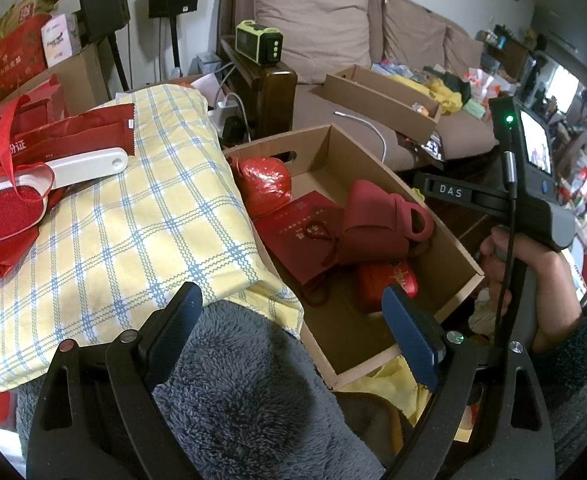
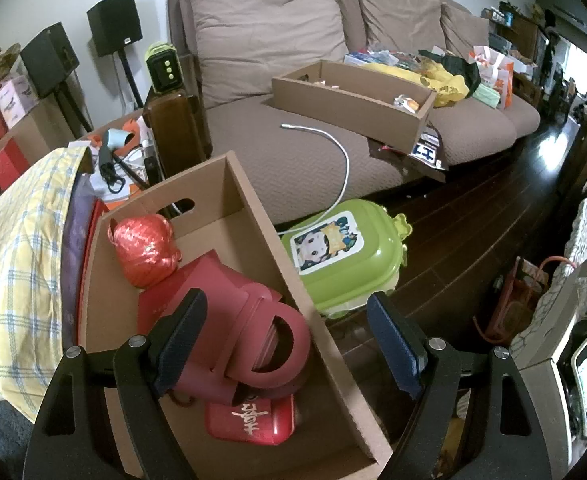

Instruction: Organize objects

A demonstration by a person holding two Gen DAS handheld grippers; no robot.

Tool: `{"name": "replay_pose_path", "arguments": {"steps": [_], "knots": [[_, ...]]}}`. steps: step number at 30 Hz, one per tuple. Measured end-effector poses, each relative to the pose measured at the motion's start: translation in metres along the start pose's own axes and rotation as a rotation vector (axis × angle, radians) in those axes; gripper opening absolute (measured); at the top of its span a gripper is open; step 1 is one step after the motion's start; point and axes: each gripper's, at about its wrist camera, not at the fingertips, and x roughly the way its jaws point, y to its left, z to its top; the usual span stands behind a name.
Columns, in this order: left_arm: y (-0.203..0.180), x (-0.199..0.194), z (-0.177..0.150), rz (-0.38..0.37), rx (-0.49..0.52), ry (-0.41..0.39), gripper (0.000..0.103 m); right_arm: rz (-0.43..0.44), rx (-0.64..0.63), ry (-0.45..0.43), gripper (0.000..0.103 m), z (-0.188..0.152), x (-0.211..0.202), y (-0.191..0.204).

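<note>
An open cardboard box [image 1: 321, 148] holds a red twine ball [image 1: 263, 184], a red booklet [image 1: 301, 232], a dark red gift bag with a round handle [image 1: 377, 224] and a red tin [image 1: 387, 284]. My left gripper [image 1: 293, 316] is open, poised over the box's near-left corner and a grey fleece [image 1: 245, 380], with nothing between its fingers. My right gripper [image 2: 289, 332] is also open, straddling the right wall of the box [image 2: 261, 216]. The gift bag's handle [image 2: 281, 340] sits below its left finger, untouched. The twine ball [image 2: 145, 248] and tin [image 2: 249, 420] lie inside.
A yellow plaid pillow [image 1: 133, 208] left of the box carries red packets [image 1: 73, 132] and a white-handled brush [image 1: 89, 168]. A green plastic case [image 2: 349, 256] lies on the dark floor right of the box. Behind, the sofa [image 2: 293, 152] holds a second cardboard box [image 2: 353, 96] and a white cable [image 2: 345, 160].
</note>
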Motion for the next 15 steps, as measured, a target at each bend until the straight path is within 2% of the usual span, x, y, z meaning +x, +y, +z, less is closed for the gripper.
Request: {"name": "replay_pose_path", "arguments": {"steps": [10,15], "knots": [[0.002,0.0,0.0,0.0,-0.011,-0.009,0.09,0.001,0.001,0.0,0.083,0.001,0.0,-0.001],[0.011,-0.013,0.006,0.003,-0.046,-0.047,0.09,0.001,0.003,-0.005,0.083,0.0,-0.001,-0.001]]}}
